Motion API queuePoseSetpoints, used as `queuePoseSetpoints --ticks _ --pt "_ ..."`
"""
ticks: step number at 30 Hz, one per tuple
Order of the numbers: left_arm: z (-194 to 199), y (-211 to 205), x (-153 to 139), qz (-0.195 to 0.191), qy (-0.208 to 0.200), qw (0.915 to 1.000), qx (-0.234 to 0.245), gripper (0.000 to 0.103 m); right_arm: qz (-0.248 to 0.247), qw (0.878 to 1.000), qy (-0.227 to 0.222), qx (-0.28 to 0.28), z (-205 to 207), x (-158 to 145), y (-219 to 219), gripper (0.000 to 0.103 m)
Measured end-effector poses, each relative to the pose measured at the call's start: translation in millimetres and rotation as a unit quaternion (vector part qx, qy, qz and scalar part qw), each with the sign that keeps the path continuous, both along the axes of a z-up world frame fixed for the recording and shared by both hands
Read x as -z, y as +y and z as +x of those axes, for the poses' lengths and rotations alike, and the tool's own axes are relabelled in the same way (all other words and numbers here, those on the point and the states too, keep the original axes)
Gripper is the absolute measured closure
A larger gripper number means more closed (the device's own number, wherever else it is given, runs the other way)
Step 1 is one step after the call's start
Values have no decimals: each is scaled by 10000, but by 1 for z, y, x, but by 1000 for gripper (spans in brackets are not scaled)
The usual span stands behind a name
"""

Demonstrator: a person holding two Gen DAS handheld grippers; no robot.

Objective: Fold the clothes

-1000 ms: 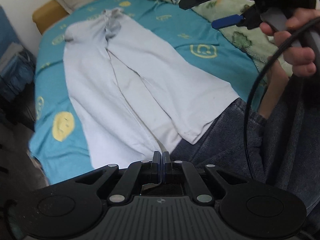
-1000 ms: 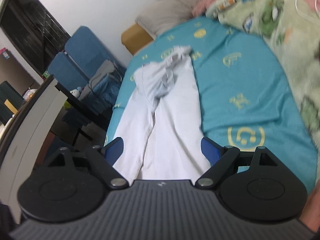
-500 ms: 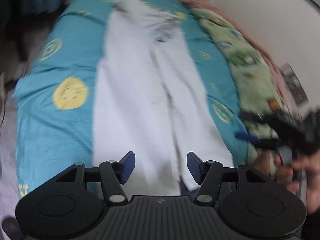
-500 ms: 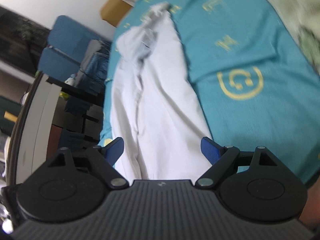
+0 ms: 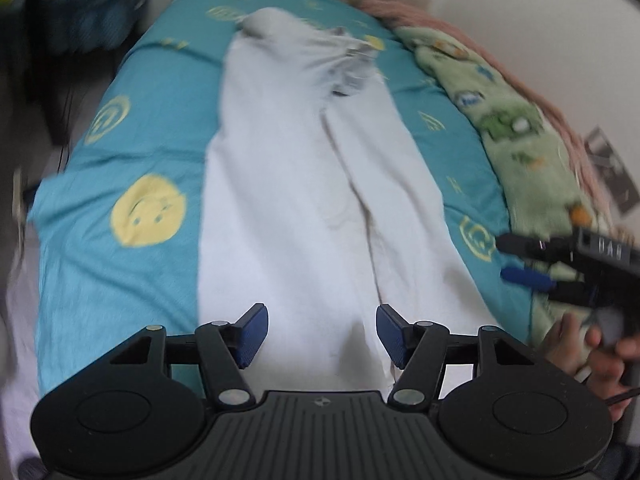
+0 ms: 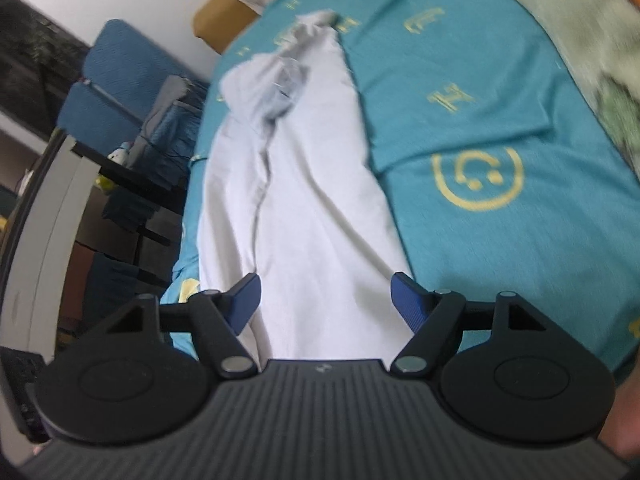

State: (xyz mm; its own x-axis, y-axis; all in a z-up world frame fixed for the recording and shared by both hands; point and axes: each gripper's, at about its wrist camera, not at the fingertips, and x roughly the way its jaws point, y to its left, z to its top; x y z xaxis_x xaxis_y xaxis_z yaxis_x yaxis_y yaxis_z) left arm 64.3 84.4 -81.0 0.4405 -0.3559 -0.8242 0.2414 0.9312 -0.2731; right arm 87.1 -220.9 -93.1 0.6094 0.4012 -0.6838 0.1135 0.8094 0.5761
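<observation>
Left wrist view: the white trousers lie lengthwise on the bed, waist bunched at the far end, hems nearest the camera. The left claw stands half open above the near hems, nothing between its pads. The right claw shows at the right edge over the green blanket, held by a hand; from here I cannot tell how wide it stands.

Right wrist view: the right claw is wide and closing over one trouser leg, cloth between the pads but not pinched. Only this view shows the blue chair beside the bed.

Risk: pads catching a single layer, or the bedsheet too, would drag the fold crooked
</observation>
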Motion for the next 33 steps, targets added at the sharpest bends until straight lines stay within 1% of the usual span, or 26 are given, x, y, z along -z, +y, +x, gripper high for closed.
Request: queuePoseSetpoints --ticks 1,3,5,6,7,8,10,13,14,15,17,19,20,22,24,25,26,27,28,30,33 --pt "0 -9 0 93 -40 9999 133 41 -105 9999 -99 -25 0 -3 3 29" --pt "-1 -23 1 185 -87 9993 311 41 -34 9994 -329 -121 4 -8 6 30" --pt "-2 -30 4 209 -143 9990 367 42 163 9986 -426 -277 15 -10 10 42" --pt "-2 -31 6 159 -173 9990 374 42 207 9982 -418 -375 23 -10 14 45" --pt "-1 -29 10 84 -172 9992 356 42 267 9976 -405 -493 33 -9 19 50" --pt "1 -26 13 36 -147 9995 290 42 331 9968 -392 -613 43 -8 25 55" --pt "5 -13 13 -141 -181 9997 0 42 524 9949 -319 -803 63 -2 37 59" --pt "8 11 9 -359 -354 9972 -548 41 834 9929 -220 -823 95 13 52 60" --pt "7 18 8 -316 -471 9956 -746 40 934 9920 -189 -828 106 19 57 60" --pt "7 23 6 -185 -611 9935 -940 40 957 9916 -137 -855 116 26 63 60" --pt "6 32 2 61 -876 9877 -1297 40 861 9920 -45 -921 130 40 75 60" --pt "7 37 -1 185 -1069 9822 -1532 39 801 9916 22 -1013 142 53 86 60" --pt "10 38 -2 220 -1123 9805 -1599 38 777 9910 55 -1084 146 59 92 60" --pt "16 37 0 237 -1112 9797 -1650 38 631 9905 107 -1218 154 70 102 60" --pt "21 39 3 212 -1042 9798 -1693 38 472 9906 2 -1283 156 77 110 65" --pt "23 40 5 174 -1006 9798 -1721 38 447 9909 -33 -1266 156 77 111 71" --pt "25 42 7 123 -970 9796 -1753 38 425 9913 -59 -1244 156 77 112 82" --pt "27 44 9 73 -934 9795 -1785 38 422 9918 -35 -1208 156 78 112 90" --pt "28 46 11 3 -900 9795 -1803 38 427 9923 -32 -1159 156 77 110 95" --pt "29 48 13 -126 -856 9798 -1801 38 411 9937 -88 -1037 154 74 106 97" --pt "29 45 15 -194 -838 9816 -1704 38 267 9949 -455 -863 150 57 103 97"
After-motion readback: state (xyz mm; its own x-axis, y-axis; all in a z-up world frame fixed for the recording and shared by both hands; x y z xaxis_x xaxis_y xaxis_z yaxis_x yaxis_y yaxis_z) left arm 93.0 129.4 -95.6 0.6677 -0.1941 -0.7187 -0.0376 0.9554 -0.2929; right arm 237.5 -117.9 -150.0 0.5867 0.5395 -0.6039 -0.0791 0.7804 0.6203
